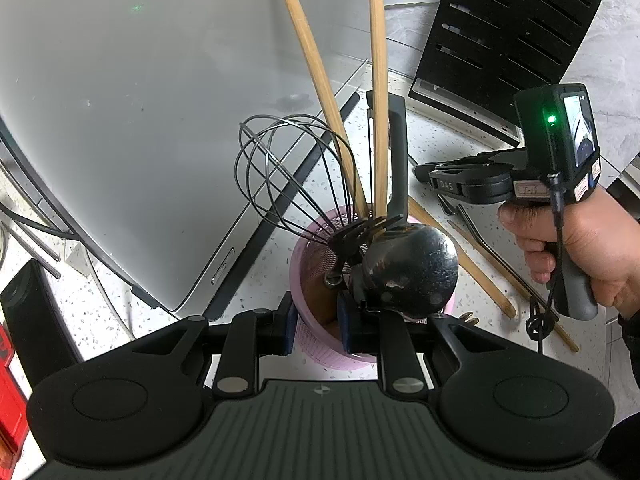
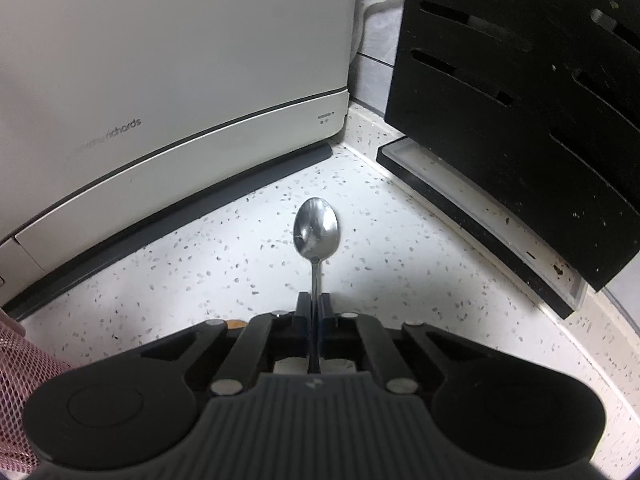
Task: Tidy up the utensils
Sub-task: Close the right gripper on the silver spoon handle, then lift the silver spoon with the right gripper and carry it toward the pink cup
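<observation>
A pink mesh utensil holder [image 1: 308, 240] stands on the counter with a wire whisk [image 1: 288, 168], two wooden sticks [image 1: 378, 92], a black-handled tool [image 1: 398, 160], a fork and a metal ladle bowl [image 1: 412, 272] in it. My left gripper [image 1: 316, 328] has its jaws around the holder's near rim, one pad inside and one outside. My right gripper [image 2: 316, 308] is shut on the handle of a steel spoon [image 2: 316, 228], held above the counter. It shows in the left wrist view [image 1: 424, 170] to the right of the holder. The holder's edge [image 2: 16, 364] shows at the left.
A white appliance [image 2: 160, 80] stands behind on the left. A black slotted knife block [image 2: 520, 120] stands at the right. Wooden chopsticks [image 1: 480, 264] and a metal straw [image 1: 472, 224] lie on the speckled counter [image 2: 200, 248] right of the holder. A black device [image 1: 32, 320] is at the left.
</observation>
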A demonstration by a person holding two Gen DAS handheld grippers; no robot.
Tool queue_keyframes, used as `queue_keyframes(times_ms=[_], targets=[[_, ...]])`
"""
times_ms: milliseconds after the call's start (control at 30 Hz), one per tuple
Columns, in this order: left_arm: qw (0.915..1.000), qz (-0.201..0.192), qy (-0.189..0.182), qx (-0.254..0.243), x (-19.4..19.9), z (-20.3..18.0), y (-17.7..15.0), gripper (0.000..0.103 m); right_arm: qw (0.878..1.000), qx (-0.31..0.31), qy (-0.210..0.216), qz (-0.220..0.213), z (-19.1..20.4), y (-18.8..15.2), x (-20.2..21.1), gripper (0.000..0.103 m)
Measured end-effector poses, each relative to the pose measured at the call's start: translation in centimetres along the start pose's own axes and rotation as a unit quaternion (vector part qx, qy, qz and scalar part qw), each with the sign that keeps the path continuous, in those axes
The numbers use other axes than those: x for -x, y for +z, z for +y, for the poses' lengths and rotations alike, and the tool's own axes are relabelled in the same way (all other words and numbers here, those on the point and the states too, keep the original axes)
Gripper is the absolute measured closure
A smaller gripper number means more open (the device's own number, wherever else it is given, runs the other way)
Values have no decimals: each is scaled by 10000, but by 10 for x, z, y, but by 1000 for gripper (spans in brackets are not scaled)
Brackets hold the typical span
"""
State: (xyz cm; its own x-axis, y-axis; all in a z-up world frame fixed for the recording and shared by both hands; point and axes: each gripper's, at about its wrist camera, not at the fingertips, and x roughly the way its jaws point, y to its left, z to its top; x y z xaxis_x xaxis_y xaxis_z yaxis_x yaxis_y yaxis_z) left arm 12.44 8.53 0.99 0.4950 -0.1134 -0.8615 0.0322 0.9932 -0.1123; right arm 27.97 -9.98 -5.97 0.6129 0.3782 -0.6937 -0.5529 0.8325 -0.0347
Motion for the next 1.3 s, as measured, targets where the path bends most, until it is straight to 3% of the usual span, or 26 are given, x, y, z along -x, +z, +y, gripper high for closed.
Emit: queue_keyframes(times_ms=[267, 467, 767, 1067, 1300], targets=[[10000, -8, -24, -3, 1, 1, 0, 80, 9999, -83, 91, -98, -10, 6, 15, 103], [10000, -7, -33, 6, 1, 1, 0, 80, 9991, 202, 228, 284, -26, -2, 20, 103], [10000, 17, 15, -51, 0, -3, 0, 78, 9981, 346, 226, 462, -77, -41, 58, 103], [9998, 71, 134, -103, -6, -10, 3, 77, 9892, 1030, 166, 1025, -125, -105, 97, 103], [9999, 64, 40, -71, -6, -6, 1, 77, 9883, 1100, 99, 1054, -156, -144, 120, 103]])
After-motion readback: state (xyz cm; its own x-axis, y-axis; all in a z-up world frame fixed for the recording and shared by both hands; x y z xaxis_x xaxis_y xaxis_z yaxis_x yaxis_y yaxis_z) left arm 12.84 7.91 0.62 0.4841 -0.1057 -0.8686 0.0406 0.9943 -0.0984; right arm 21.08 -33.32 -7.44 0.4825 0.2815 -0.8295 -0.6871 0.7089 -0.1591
